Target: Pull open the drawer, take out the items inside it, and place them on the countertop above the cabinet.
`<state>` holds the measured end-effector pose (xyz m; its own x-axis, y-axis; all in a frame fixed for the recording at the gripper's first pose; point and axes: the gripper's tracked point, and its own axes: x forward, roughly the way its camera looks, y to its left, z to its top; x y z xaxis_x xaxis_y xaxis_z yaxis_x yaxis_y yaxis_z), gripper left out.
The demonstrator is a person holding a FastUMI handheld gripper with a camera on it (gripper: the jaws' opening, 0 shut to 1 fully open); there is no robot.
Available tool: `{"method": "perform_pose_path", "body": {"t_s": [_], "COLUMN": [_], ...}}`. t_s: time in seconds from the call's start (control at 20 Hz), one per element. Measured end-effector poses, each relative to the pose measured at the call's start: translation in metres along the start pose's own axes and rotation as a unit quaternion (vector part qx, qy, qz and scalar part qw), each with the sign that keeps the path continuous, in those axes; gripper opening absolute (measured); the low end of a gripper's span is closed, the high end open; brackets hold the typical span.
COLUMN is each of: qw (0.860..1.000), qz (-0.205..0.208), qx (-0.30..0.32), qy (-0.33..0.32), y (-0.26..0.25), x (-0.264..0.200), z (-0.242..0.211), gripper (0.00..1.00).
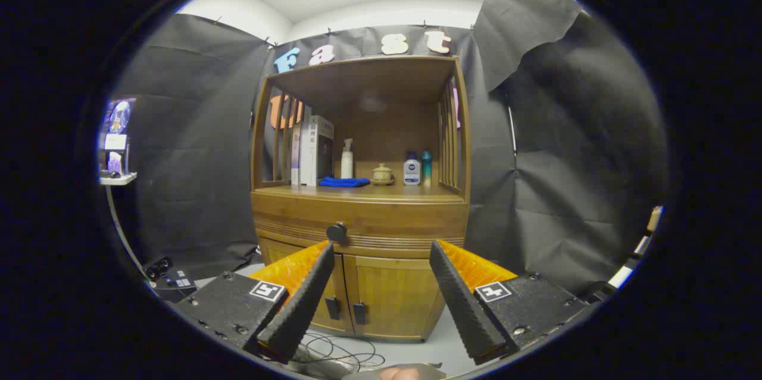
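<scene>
Two fingers (303,296) of the tool (381,249) stand wide apart and hold nothing; the tool is released, with free space between the tips. Beyond them stands a wooden cabinet (363,285), and the tool is well apart from it, touching no part of it.

The drawer (381,222) is the broad front band under the surface (363,192). It is closed, flush with the cabinet front. Its round dark knob (336,231) sits left of the middle of the drawer, just above the tip of the left finger in the view. What lies inside the drawer is hidden.

Below the drawer are two closed doors (387,293), each with a small dark handle (359,312) near the line where they meet. These doors are seen between the fingers.

On the surface, under the open upper frame of the cabinet, several things stand in a row. At the left are upright books (314,150). A folded blue cloth (343,181) lies just in front of them. Beside it stands a white pump bottle (347,158). Near the middle is a small lidded pot (381,174). To the right are a white bottle (412,168) with a dark label and a teal bottle (426,167), close together.

On the floor in front of the cabinet lie thin cables (345,356). At the far left a small shelf (118,178) carries some device that I cannot make out.
</scene>
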<state>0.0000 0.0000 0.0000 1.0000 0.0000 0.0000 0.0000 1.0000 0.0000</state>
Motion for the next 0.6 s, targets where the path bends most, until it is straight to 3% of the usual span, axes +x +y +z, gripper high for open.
{"method": "perform_pose_path", "body": {"t_s": [0.6], "qw": [1.0], "qz": [0.009], "qx": [0.004], "qy": [0.002], "y": [0.0008], "x": [0.0016], "z": [-0.0013], "gripper": [1.0]}}
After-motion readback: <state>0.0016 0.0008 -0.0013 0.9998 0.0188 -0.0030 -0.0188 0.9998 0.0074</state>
